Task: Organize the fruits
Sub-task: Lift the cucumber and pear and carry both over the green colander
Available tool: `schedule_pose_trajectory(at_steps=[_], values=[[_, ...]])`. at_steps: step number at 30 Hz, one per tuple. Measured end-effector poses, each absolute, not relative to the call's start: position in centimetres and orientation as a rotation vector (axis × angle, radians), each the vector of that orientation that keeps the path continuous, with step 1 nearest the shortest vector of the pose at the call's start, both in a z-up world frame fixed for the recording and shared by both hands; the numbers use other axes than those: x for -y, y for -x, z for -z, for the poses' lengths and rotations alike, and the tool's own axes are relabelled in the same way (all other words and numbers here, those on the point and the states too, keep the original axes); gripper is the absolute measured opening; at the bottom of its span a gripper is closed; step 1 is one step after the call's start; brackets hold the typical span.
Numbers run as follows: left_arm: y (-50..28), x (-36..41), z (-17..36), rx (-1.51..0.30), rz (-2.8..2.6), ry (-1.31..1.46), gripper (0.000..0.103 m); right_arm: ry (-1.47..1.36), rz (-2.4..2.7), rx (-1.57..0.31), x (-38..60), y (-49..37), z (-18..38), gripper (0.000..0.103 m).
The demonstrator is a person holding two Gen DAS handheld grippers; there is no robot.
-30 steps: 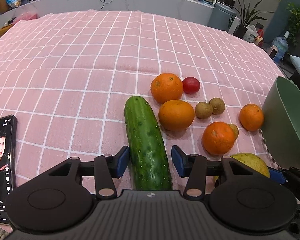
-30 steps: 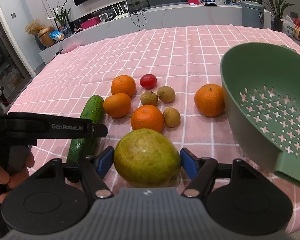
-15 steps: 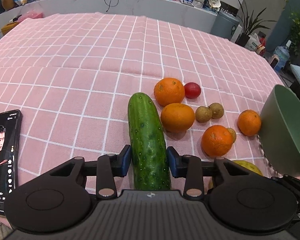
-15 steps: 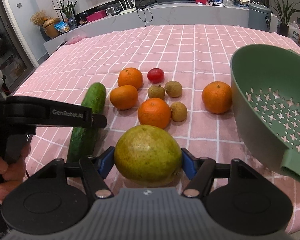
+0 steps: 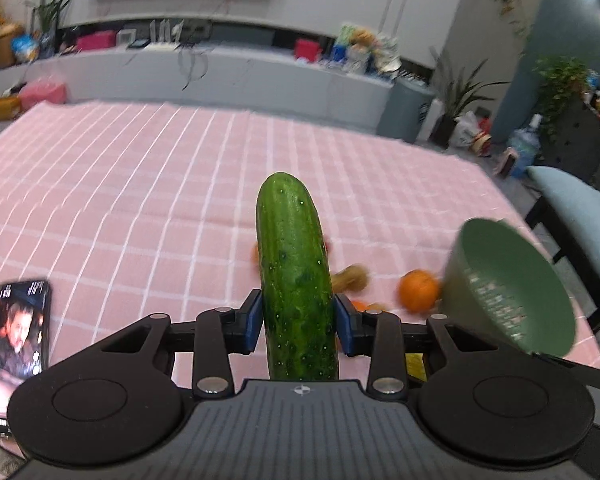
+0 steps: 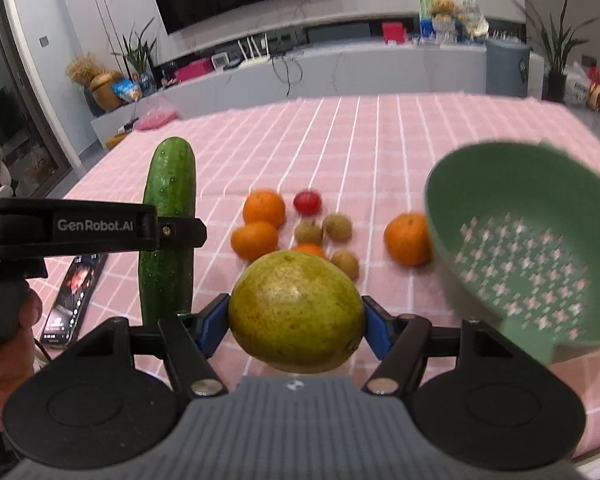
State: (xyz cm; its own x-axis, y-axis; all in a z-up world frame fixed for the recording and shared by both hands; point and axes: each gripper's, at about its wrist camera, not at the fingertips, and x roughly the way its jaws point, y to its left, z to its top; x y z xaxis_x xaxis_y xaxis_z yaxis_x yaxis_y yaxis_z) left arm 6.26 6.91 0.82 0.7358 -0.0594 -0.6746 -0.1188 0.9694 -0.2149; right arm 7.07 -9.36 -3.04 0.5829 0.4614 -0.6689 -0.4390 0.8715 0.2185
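The left gripper (image 5: 298, 322) sits low in the centre of its own view, its blue pads pressed on both flanks of a cucumber (image 5: 294, 276). The grip lies toward the near end, so most of the length juts up and away into mid-frame, clear of the pink checked cloth (image 5: 140, 200). The cucumber looks firm and stiff, with a waxy, bumpy skin. Held so far from its middle, it would likely tend to pivot or slide between the pads, and a hold nearer the middle would probably steady it.

The right gripper (image 6: 296, 320), at lower centre of its own view, is clamped on a large yellow-green fruit (image 6: 296, 310) at its widest girth. The fruit looks dense, heavy and smooth. A grip across the widest part seems sound, though hard squeezing might bruise it.

Beyond it, in mid-frame, oranges (image 6: 264, 208), a small red fruit (image 6: 307, 201) and small brown fruits (image 6: 337, 227) lie close together on the cloth. One orange lies apart, just beside the green colander (image 6: 520, 248) at right, which is the likely destination. A phone (image 6: 74, 296) lies at lower left, and a hand (image 6: 4, 344) grasps the left gripper's handle at the left edge.
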Motion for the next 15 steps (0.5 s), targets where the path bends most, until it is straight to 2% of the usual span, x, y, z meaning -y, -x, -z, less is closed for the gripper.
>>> schedule_pose_trajectory(at_steps=[15], values=[[-10.9,-0.3,-6.3,-0.634,0.212,0.254,0.041,0.02,-0.4,-0.722,17.0,-9.6,-2.7,0.065]])
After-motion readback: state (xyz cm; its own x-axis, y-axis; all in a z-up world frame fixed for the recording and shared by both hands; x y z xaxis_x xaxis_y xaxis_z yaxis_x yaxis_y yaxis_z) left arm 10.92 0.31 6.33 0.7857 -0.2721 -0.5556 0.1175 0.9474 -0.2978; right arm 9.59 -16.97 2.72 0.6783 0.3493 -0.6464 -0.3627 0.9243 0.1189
